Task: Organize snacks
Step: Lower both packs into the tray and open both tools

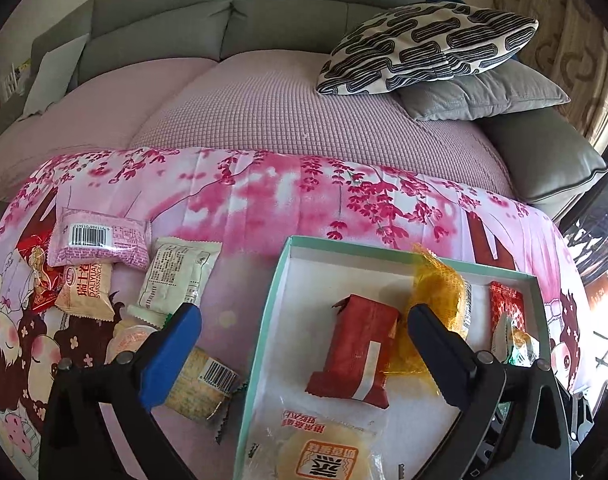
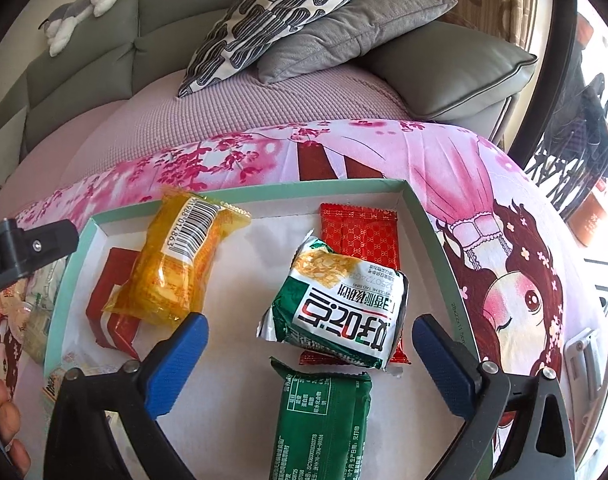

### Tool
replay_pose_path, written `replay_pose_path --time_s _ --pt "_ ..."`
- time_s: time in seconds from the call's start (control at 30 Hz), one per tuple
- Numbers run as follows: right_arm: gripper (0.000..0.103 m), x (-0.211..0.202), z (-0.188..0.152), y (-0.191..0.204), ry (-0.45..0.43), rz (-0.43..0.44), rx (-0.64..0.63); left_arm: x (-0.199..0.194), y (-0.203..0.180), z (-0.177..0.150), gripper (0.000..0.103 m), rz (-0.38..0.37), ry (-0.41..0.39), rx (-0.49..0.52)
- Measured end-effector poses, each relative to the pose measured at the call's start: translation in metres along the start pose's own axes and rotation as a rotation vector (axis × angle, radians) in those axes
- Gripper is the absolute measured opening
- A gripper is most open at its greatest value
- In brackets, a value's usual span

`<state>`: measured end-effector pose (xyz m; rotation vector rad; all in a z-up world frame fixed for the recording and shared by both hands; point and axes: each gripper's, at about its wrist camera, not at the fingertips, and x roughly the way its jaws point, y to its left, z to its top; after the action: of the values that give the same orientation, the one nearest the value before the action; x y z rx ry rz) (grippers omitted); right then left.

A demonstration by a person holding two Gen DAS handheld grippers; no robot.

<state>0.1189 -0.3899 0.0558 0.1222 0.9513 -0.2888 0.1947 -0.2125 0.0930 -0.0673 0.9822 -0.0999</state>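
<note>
A shallow mint-rimmed white box lies on the pink cloth. It holds a red packet, a yellow packet, a red patterned packet, a green-and-white packet, a dark green packet and a pale cake packet. My left gripper is open and empty over the box's left edge. My right gripper is open and empty above the green-and-white packet. Loose snacks lie left of the box: a pink packet, a white packet, a cracker packet.
The cloth covers a low surface in front of a grey sofa with a pink cover. A patterned pillow and a grey cushion sit at the back right. An orange-beige roll packet and red packet lie far left.
</note>
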Motion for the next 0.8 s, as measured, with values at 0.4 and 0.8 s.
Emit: replay_pose_path --time_s 0.4,0.8 --pt "0.103 -0.015 -0.004 0.012 -0.058 -0.077 0.004 -0.023 0.038 -0.011 0.103 -0.061 -0.046 -0.004" --pt "0.103 -0.02 -0.006 0.016 -0.087 0.019 0.076 -0.041 0.074 -0.023 0.103 0.105 -0.13 0.023"
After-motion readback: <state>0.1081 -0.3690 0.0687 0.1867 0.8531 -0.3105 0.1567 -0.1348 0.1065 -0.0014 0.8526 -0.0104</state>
